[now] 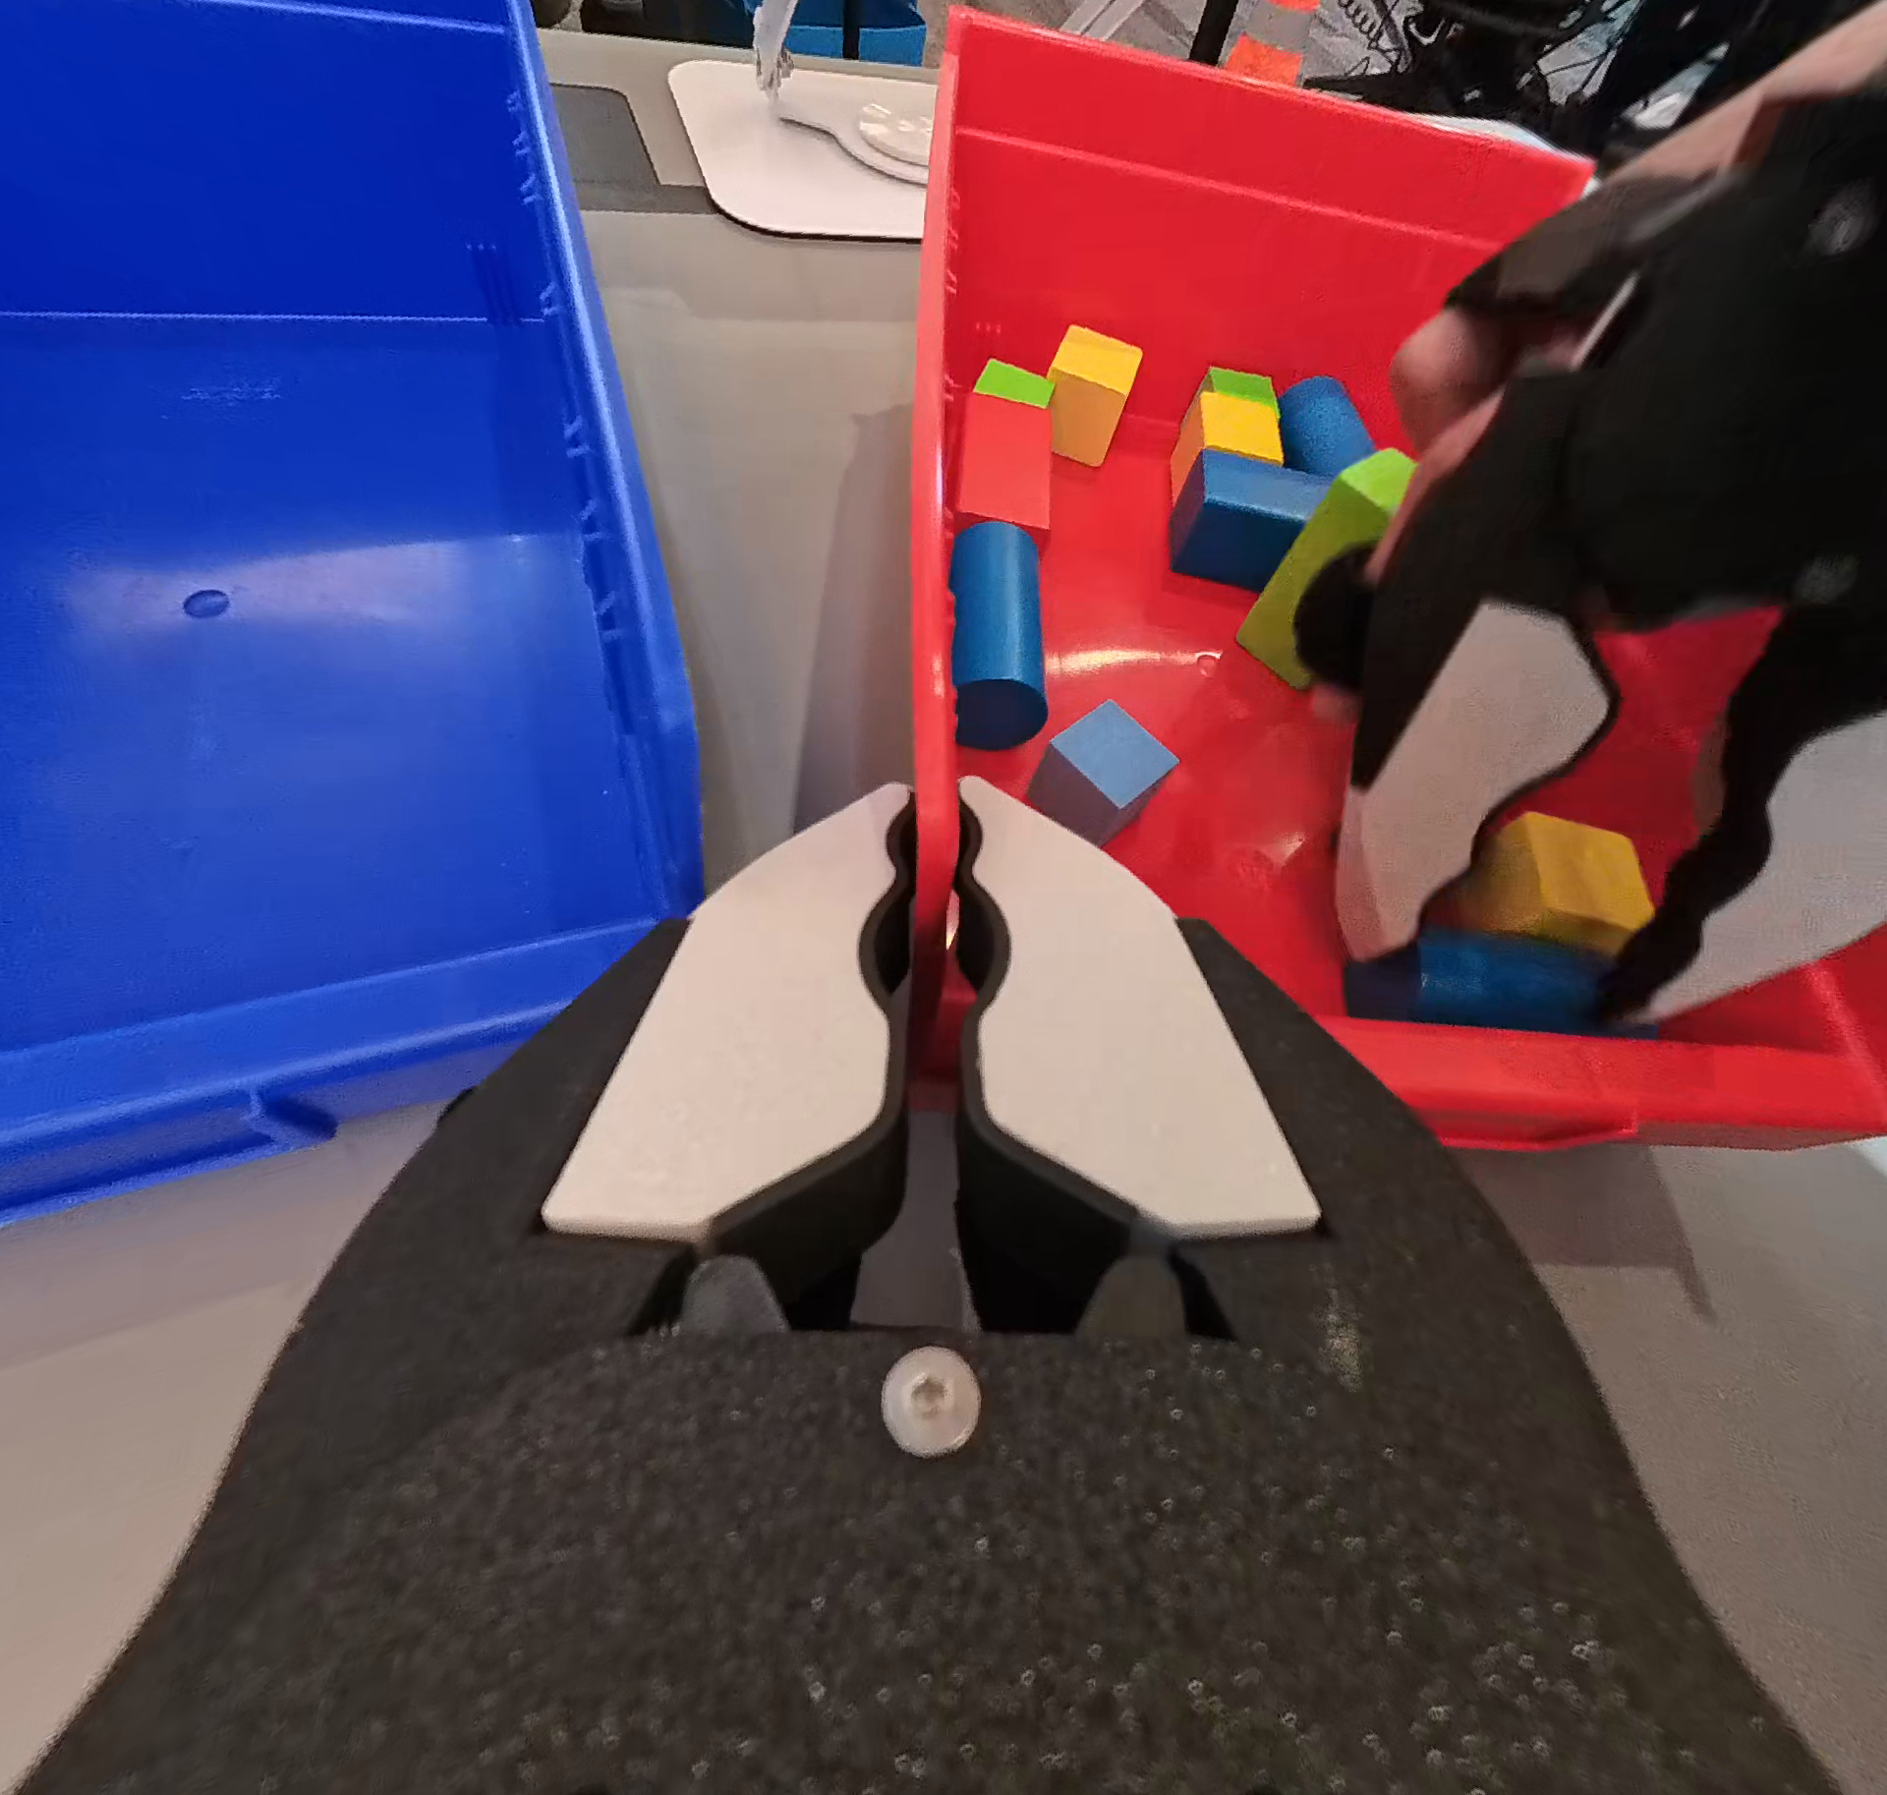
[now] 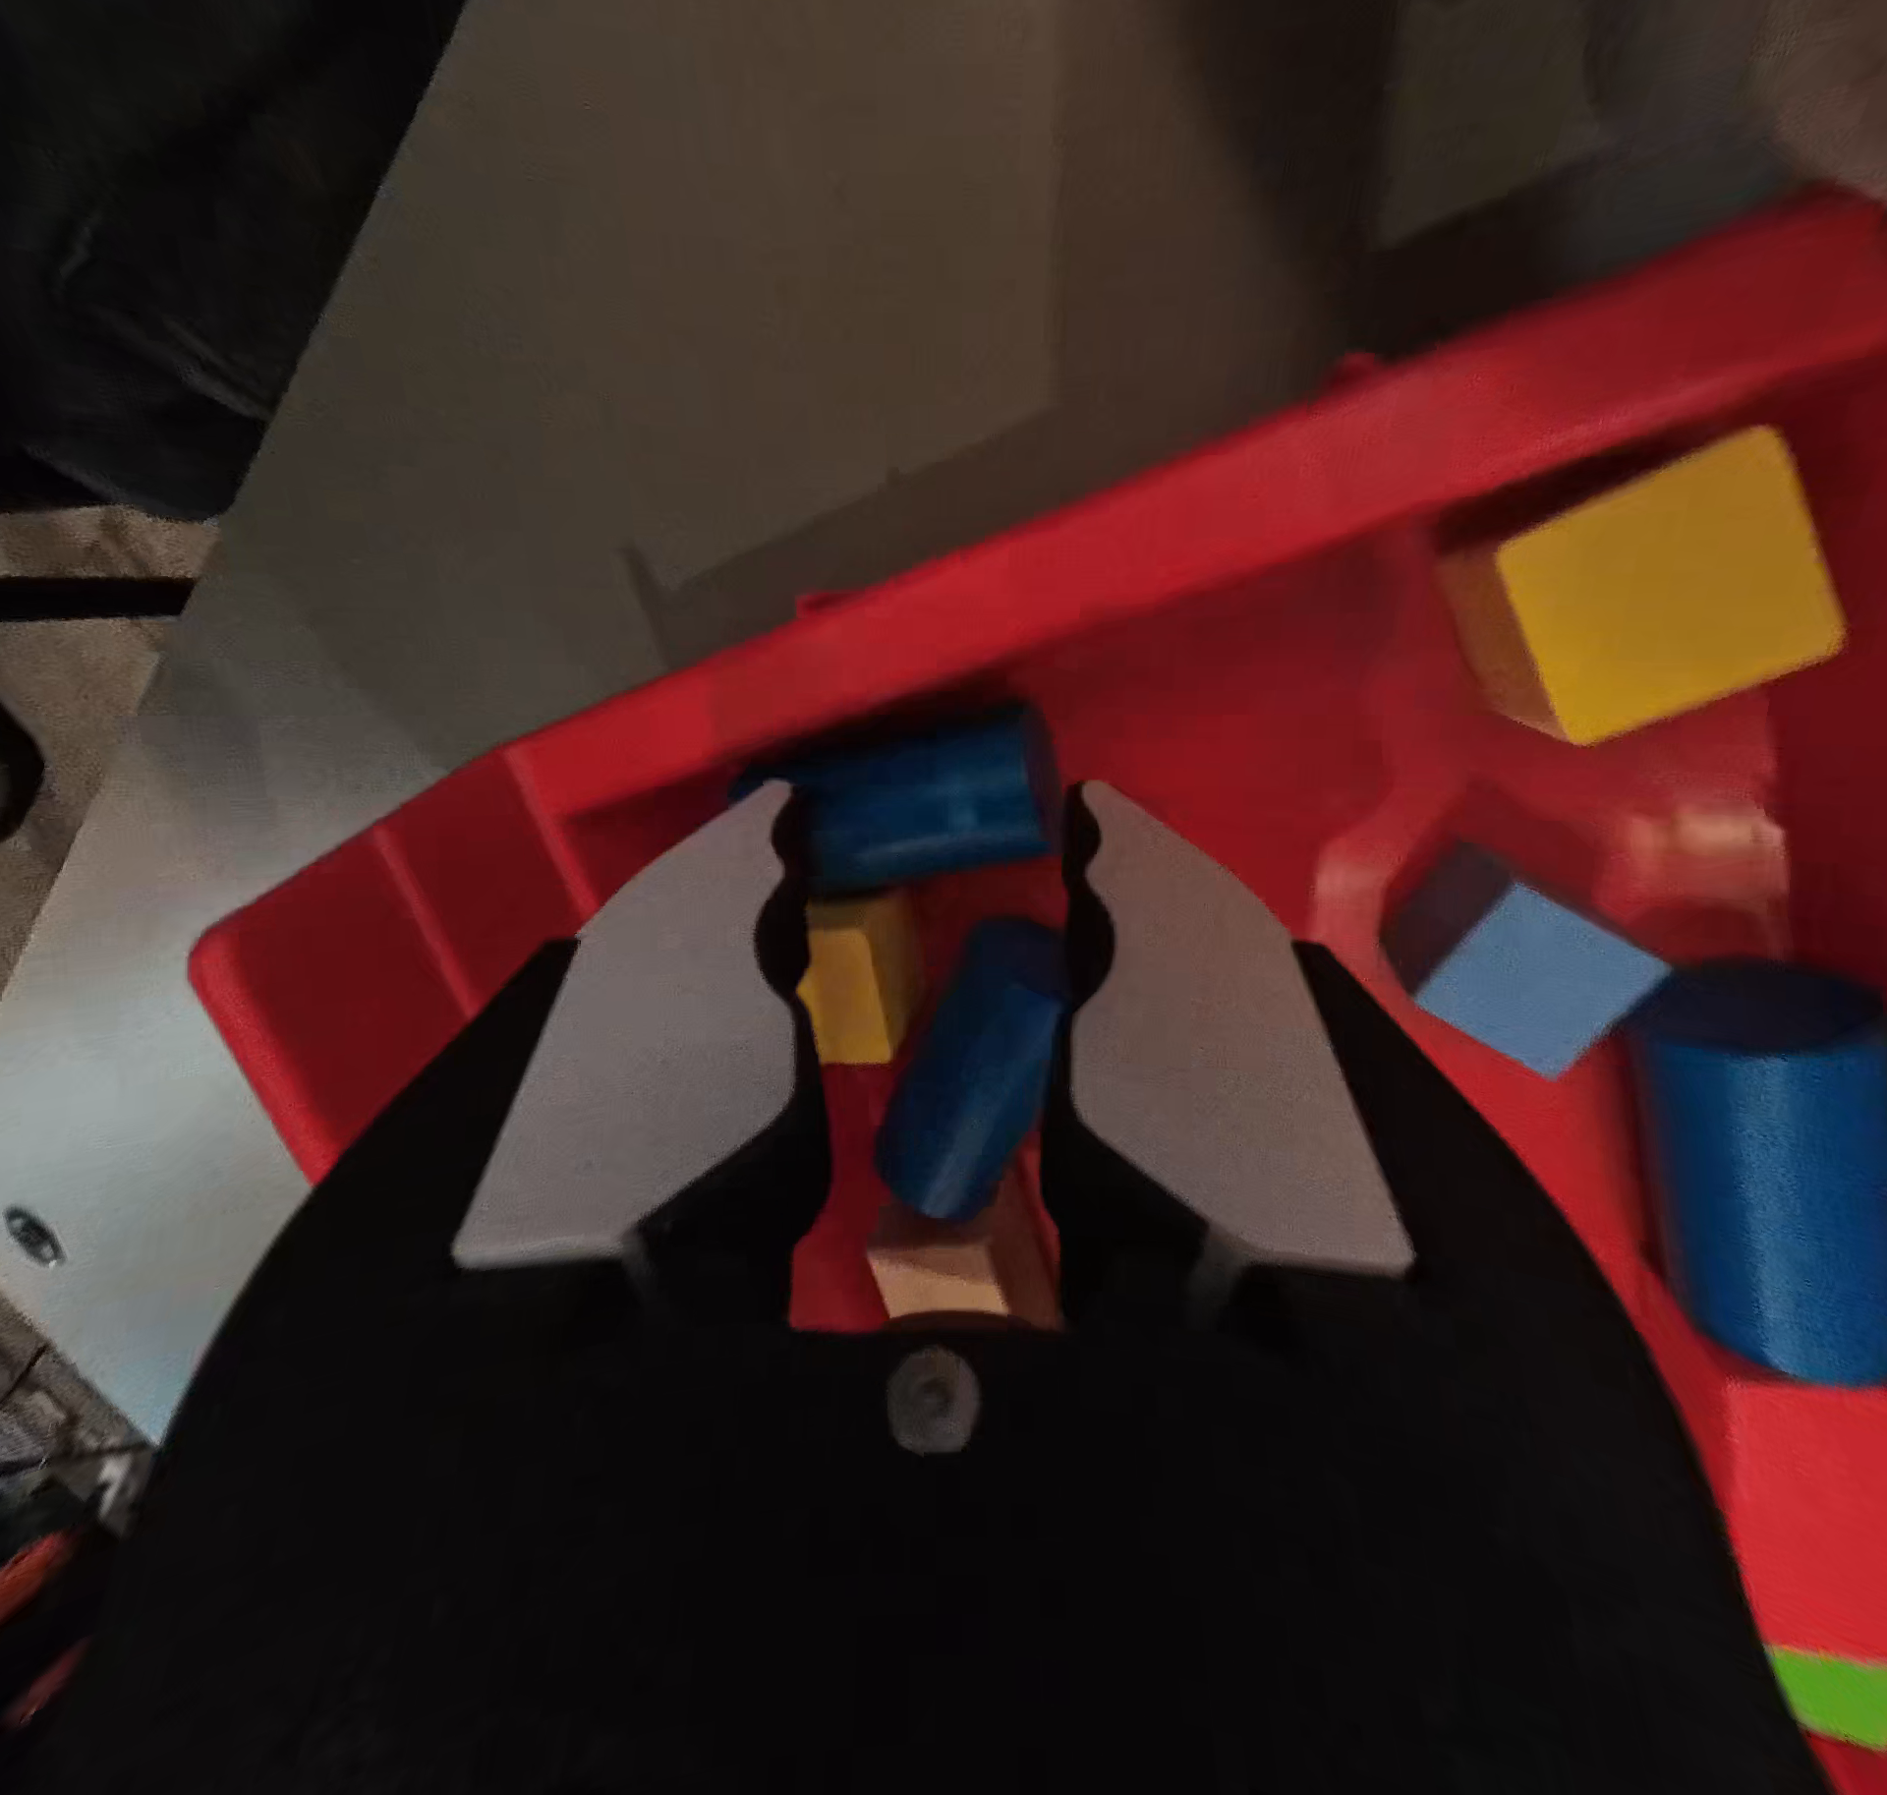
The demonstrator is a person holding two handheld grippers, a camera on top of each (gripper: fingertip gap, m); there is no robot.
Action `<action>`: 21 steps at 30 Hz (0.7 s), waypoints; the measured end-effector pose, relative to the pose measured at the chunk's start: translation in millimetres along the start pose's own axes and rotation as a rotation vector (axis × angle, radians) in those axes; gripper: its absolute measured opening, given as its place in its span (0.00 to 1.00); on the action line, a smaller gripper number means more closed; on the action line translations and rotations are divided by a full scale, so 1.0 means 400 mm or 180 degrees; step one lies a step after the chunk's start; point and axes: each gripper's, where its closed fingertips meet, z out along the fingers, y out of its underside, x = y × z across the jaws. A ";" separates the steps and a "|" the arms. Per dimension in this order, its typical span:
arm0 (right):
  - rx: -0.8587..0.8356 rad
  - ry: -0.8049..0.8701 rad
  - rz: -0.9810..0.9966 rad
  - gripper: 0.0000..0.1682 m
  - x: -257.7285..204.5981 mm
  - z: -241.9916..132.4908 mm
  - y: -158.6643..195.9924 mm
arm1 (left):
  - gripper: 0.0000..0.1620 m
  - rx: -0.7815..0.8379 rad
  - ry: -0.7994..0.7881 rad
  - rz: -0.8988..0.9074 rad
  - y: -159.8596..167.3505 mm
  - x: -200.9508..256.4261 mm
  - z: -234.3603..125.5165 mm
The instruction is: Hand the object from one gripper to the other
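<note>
A red bin [image 1: 1225,214] holds several coloured wooden blocks. My left gripper [image 1: 934,811] is nearly shut, and the red bin's left wall runs between its fingertips at the near corner. My right gripper [image 1: 1496,980] reaches down into the bin's near right corner. It is open, with its fingertips on either side of a dark blue block [image 2: 919,806] that lies against the bin's wall [image 2: 1123,561]. A yellow block [image 2: 853,980] and a blue cylinder [image 2: 970,1072] lie between the fingers, nearer the palm. The right wrist view is blurred.
An empty blue bin [image 1: 306,520] stands left of the red one, with a strip of grey table [image 1: 776,480] between them. A blue cylinder [image 1: 996,633], a light blue cube [image 1: 1103,766], a green block [image 1: 1327,561] and others lie in the red bin. A white board [image 1: 807,163] lies behind.
</note>
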 end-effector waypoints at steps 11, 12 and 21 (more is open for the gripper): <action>-0.0638 0.1249 0.0308 0.26 0.212 -0.177 0.154 | 0.02 0.0008 -0.0022 0.0089 0.004 0.010 -0.002; -0.0622 0.1418 0.0365 0.29 0.226 -0.206 0.162 | 0.02 0.0007 -0.0037 0.0117 0.004 0.010 -0.002; 0.0760 0.1011 0.0390 0.15 0.250 -0.081 -0.110 | 0.02 0.0020 0.0046 -0.0113 0.002 0.003 -0.001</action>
